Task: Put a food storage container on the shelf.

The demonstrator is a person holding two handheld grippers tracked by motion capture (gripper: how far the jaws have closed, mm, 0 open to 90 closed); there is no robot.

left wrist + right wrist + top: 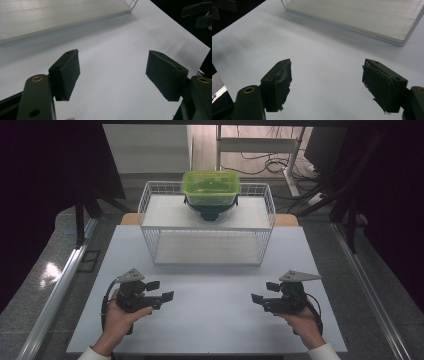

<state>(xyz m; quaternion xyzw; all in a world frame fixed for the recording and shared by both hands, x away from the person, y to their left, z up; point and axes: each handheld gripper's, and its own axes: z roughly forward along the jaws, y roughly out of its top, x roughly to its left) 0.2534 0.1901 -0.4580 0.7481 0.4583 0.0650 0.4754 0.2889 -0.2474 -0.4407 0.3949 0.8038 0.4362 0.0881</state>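
resting low over the white table (210,315), the left gripper (161,290) and the right gripper (264,292) both point inward toward each other, each with its jaws spread wide and nothing between them; in the left gripper view the pads (67,75) frame only bare tabletop, and the same goes for the worn pads (279,83) in the right gripper view. ahead of both tools, past a strip of open table, stands a white wire shelf rack (150,227) with a lower board and an upper board. farther ahead again, on the upper board and toward its back edge, sits the green lidded container (210,187), stacked on top of a dark bowl-like thing (210,212) whose make i cannot tell. it lies roughly midway between the two tools, well apart from each. the container looks like thin, stiff, smooth plastic, probably light and somewhat slippery, so a squeeze across the lid rim or the two short ends should hold better than the sloped walls. its long axis runs crosswise to the reach, from the left tool's side to the right tool's side, lid facing up, sitting level. lifting it may disturb the thing beneath.
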